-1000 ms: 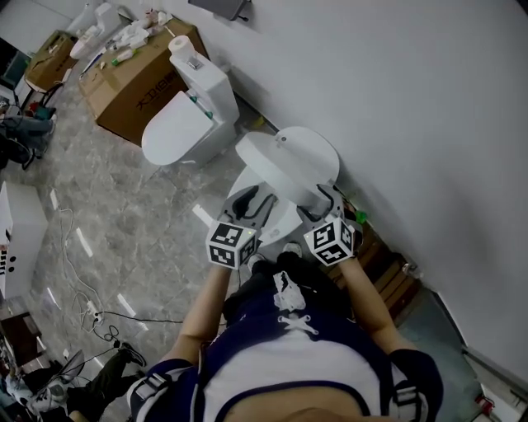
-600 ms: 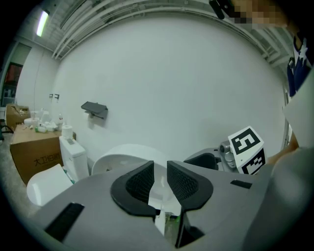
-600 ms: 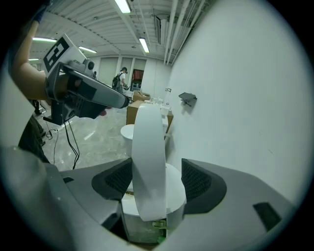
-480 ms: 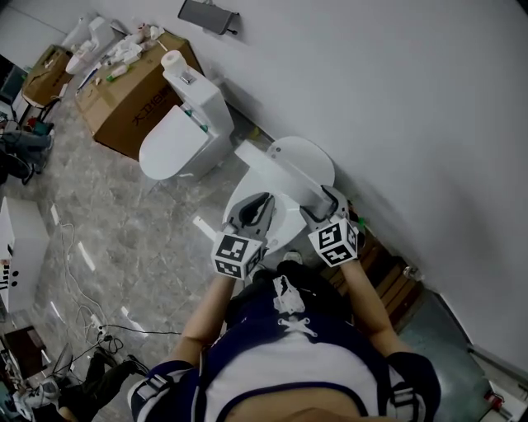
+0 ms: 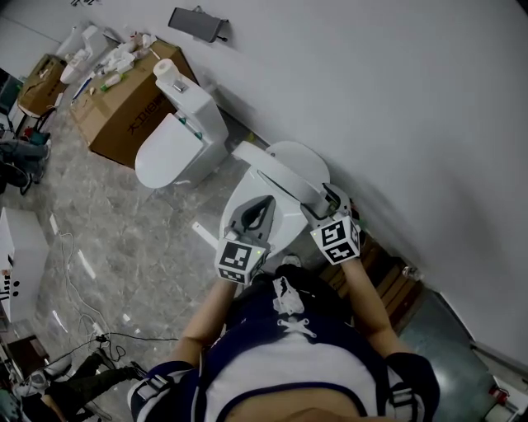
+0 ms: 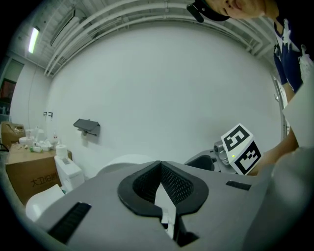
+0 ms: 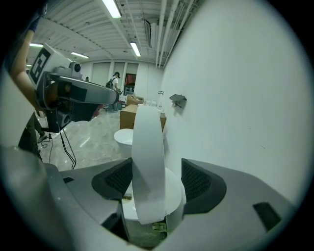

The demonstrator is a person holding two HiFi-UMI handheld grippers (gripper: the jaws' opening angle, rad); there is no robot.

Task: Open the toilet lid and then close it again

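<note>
wearer: torso [image 5: 289, 363] in dark and white clothing, on the near side of the toilet [image 5: 290, 224], with both forearms stretched toward it
left gripper [image 6: 160, 166]: over the toilet's front, left of the raised lid in the head view; its fingers have just closed and now stand together with nothing between them
right gripper [image 7: 157, 171]: at the toilet's right side, up at the lid's edge; its fingers are apart with the lid's white edge standing between them; the lid lies against one finger and a gap shows before the other
toilet lid [image 5: 294, 161]: white, lifted off the toilet's seat and held at a tilt, neither flat down nor fully back; its edge passes through the right gripper's fingers
toilet: white, its back end toward the wall, partly covered in the head view by the two grippers and their marker cubes
wood slats [image 5: 388, 276]: brown, low beside the toilet's right, along the foot of the wall
floor [image 5: 140, 239]: grey marbled tiles spreading left of the toilet
second toilet [image 5: 177, 140]: white, lid down, beyond the toilet to its left along the same wall; a paper roll [image 5: 165, 67] stands on its tank
cardboard box [image 5: 124, 111]: brown, farther from the toilet than the second toilet, with small items scattered on top
wall bracket [image 5: 198, 22]: dark, fixed to the white wall [image 5: 396, 107], well beyond the toilet and above the second toilet
</note>
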